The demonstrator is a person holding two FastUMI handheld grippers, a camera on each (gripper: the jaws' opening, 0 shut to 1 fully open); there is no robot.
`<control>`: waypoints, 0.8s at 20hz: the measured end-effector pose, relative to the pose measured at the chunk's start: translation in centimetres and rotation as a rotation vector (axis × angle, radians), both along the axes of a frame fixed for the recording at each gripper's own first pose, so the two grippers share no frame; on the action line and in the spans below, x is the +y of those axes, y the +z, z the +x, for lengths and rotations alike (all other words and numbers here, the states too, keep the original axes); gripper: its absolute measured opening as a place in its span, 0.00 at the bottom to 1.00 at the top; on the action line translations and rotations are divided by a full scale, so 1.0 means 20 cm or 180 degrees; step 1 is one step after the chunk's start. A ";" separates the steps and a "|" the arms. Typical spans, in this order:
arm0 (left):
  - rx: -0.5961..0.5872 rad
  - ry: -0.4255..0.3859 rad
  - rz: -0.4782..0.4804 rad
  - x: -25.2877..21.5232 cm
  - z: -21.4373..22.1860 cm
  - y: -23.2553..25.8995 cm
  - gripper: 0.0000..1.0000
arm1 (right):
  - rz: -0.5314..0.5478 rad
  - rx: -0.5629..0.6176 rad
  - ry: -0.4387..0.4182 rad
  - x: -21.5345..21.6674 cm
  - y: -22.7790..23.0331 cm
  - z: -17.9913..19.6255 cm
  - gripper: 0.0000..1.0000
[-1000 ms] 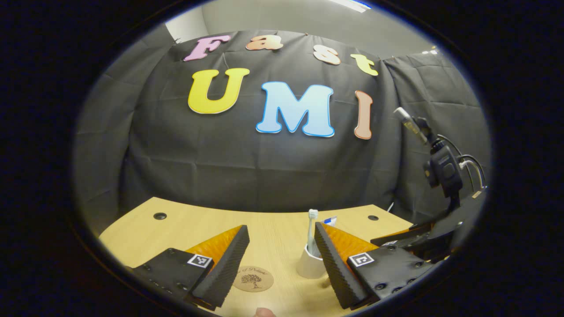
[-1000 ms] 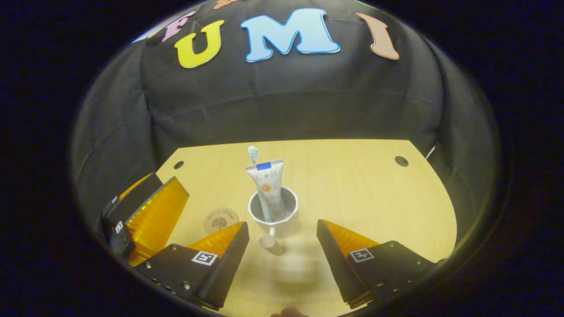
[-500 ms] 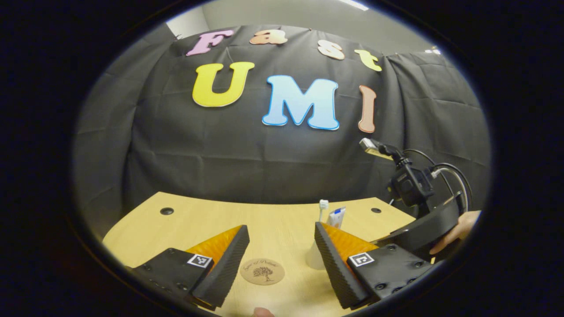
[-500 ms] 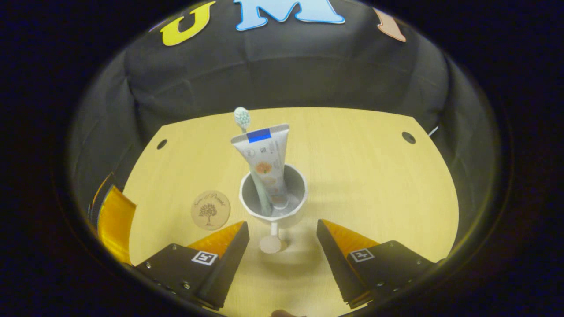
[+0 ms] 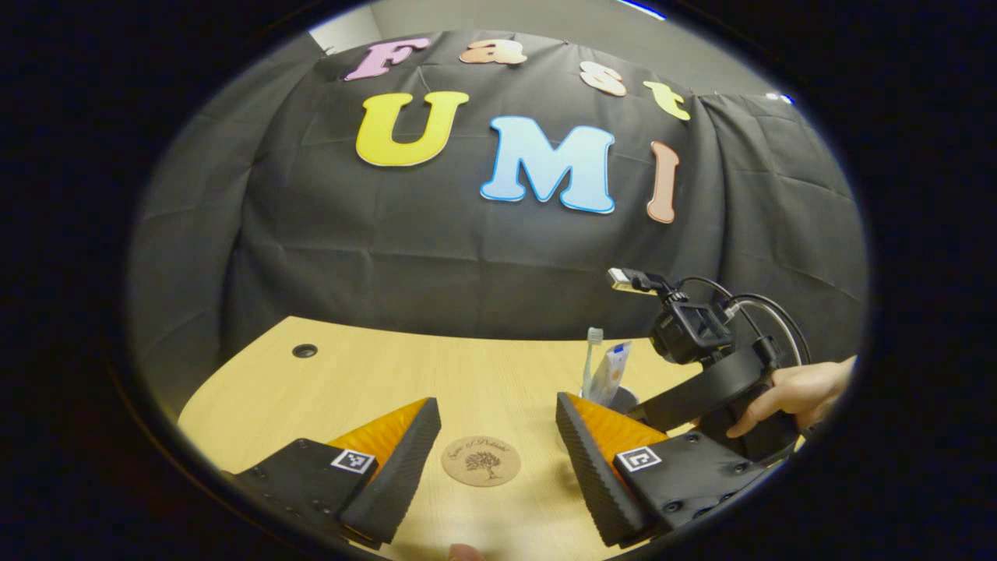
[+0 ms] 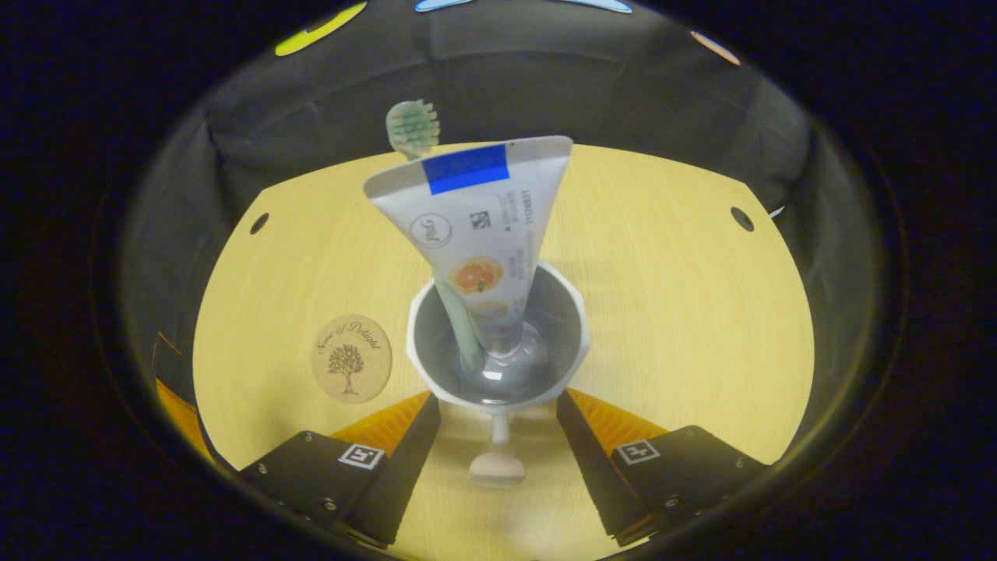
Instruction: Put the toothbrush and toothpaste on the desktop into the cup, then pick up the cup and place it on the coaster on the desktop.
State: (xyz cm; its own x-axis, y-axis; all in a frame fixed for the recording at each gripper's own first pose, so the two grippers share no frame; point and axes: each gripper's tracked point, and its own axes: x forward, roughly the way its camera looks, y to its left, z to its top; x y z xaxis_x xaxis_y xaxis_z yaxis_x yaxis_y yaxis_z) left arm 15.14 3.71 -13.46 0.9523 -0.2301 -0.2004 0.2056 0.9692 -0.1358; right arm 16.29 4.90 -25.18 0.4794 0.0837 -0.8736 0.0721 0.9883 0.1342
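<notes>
Cup point(image 6: 497, 343), white with a small knobbed handle at 6 o'clock, stands on the desk point(image 6: 670, 312) with the toothbrush point(image 6: 413, 128) and the toothpaste tube point(image 6: 479, 234) upright inside it, both leaning toward 12 o'clock. The right hand-held gripper point(image 6: 498, 436) is open, its fingers flanking the cup's near wall and apparently not yet pressing; the round cork coaster point(image 6: 351, 358) lies at 9 o'clock of the cup, just beside it. In the left gripper view the left hand-held gripper point(image 5: 498, 456) is open and empty above the coaster point(image 5: 480, 461), with the right hand-held gripper point(image 5: 701, 389) and its holding hand point(image 5: 787, 393) at 3 o'clock. Likely hazards: a grip low on the smooth, rounded wall may slip; a tilt during lifting could tip out the tall, top-heavy tube; the handle may foul a finger on closing; off-centre placement would leave the cup overhanging the coaster.
</notes>
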 end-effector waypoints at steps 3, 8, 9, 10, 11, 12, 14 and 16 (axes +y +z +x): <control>0.0028 0.0017 0.0005 0.03 0.00 -0.01 0.96 | 0.0001 0.0112 -0.0022 0.01 -0.04 0.00 0.90; 0.0099 0.0050 -0.0027 0.06 -0.01 -0.05 0.96 | 0.0051 0.0167 -0.0047 0.02 -0.05 0.00 0.70; 0.0114 0.0056 -0.0039 0.06 -0.01 -0.06 0.96 | 0.0042 0.0180 -0.0049 0.01 -0.06 0.00 0.68; 0.0127 0.0064 -0.0048 0.06 -0.01 -0.06 0.96 | 0.0041 0.0193 -0.0037 0.01 -0.07 0.00 0.59; 0.0141 0.0067 -0.0052 0.07 -0.02 -0.07 0.96 | 0.0040 0.0229 -0.0014 0.02 -0.08 -0.02 0.57; 0.0152 0.0072 -0.0054 0.07 -0.02 -0.08 0.96 | 0.0007 0.0272 -0.0031 0.01 -0.09 -0.03 0.44; 0.0167 0.0079 -0.0050 0.07 -0.02 -0.08 0.96 | 0.0008 0.0250 0.0003 0.01 -0.08 -0.03 0.30; 0.0173 0.0090 -0.0053 0.08 -0.02 -0.08 0.96 | -0.0008 0.0219 0.0036 0.01 -0.09 -0.03 0.29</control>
